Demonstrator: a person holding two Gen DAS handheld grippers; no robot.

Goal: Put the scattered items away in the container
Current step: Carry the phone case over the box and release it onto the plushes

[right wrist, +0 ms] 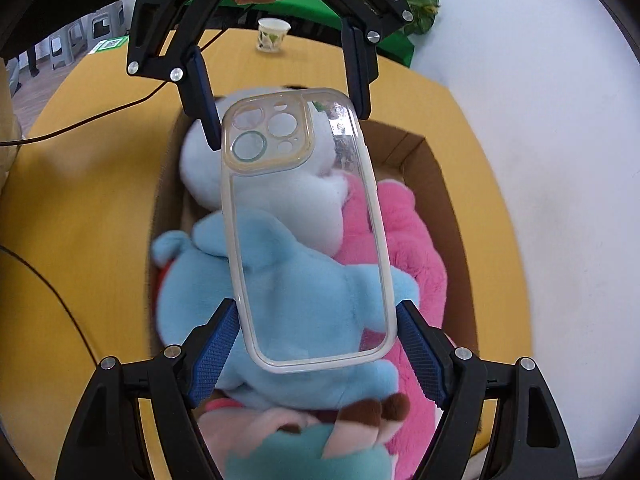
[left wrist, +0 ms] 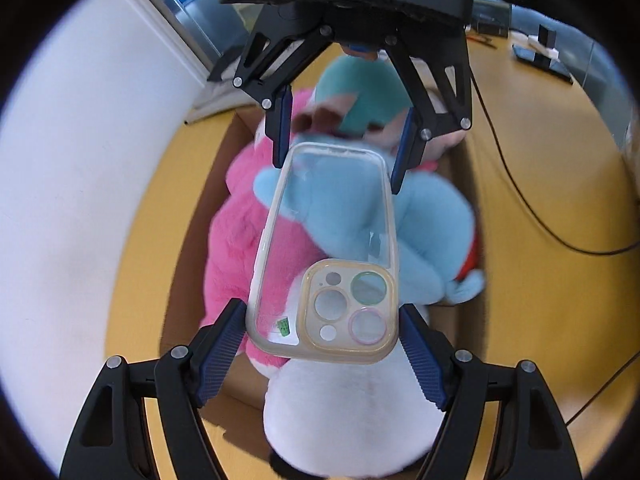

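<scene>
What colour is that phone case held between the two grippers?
The phone case is clear, with a yellowed, cream-tinted rim and camera block; the left wrist view shows it best.

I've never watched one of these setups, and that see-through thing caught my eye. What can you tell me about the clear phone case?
The clear phone case looks like glossy transparent plastic with a slightly yellowed rim and a raised camera block with round cutouts. It is empty and held level above the cardboard box of plush toys. The left gripper pinches its camera end and the right gripper its plain end, each across the width. A small green sticker sits near the camera block.
</scene>
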